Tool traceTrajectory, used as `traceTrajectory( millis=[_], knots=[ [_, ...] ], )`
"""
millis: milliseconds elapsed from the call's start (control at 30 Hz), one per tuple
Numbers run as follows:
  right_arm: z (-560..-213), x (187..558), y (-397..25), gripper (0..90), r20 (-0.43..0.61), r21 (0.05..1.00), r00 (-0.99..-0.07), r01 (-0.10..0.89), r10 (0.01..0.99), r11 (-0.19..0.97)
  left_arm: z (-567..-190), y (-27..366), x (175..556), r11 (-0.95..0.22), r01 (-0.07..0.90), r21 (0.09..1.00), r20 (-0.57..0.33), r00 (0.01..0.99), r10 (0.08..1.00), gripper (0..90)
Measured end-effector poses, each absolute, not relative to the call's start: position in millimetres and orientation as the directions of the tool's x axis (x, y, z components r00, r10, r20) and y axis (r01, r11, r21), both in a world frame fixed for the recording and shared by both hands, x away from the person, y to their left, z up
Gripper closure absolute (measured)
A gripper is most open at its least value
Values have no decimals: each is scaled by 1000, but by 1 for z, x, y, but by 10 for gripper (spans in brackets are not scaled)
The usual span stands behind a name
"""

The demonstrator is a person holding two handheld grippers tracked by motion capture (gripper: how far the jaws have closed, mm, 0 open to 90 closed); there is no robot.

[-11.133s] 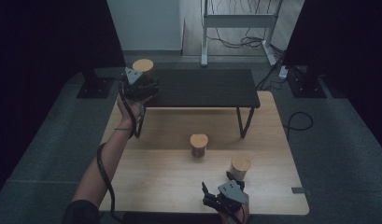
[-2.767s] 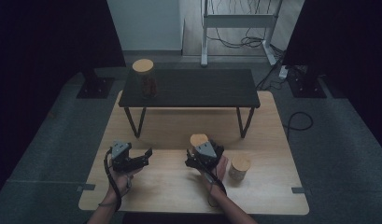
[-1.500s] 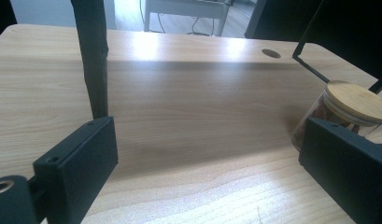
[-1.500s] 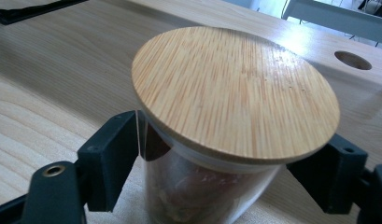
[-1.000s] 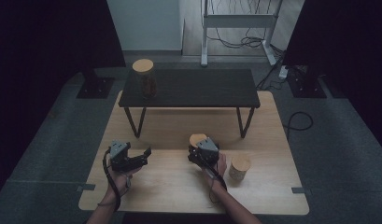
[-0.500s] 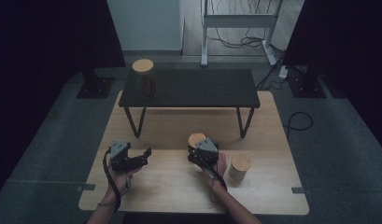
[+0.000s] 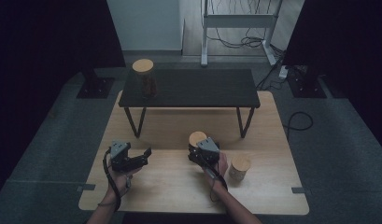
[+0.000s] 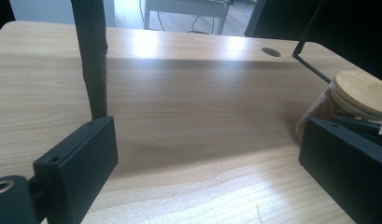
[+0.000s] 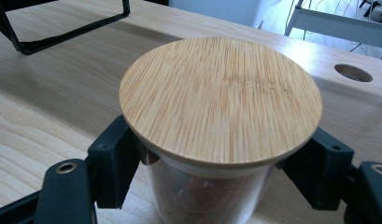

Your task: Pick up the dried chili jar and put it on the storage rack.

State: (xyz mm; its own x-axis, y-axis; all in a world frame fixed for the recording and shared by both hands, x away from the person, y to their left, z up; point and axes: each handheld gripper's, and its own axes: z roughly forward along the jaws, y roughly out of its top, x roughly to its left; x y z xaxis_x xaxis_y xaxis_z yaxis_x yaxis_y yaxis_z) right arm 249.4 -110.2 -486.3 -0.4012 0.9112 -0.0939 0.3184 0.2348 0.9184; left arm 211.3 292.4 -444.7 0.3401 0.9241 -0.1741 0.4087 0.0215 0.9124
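Counting three jars; right gripper (image 7: 198, 148) clamps one jar (image 9: 220, 100); left gripper (image 7: 141, 156) wide, empty.

Bare tabletop (image 7: 170, 179) between the tongs; low black bench (image 7: 191, 87) beyond.

We see high view from above, facing forward over wooden table (image 7: 179, 186). Right gripper view sits very close behind jar (image 9: 216, 140). Left gripper view looks low across table; same jar (image 8: 352, 100) appears at its right.
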Motion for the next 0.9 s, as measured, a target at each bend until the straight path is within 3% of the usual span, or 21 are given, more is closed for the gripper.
traceTrajectory(
  millis=[900],
  knots=[
    [-482, 242, -113, 256, -91, 927, -404, 300, 910, 226, -444, 293, 210, 20, 406, 914, -171, 339, 925, 42]
  ],
)
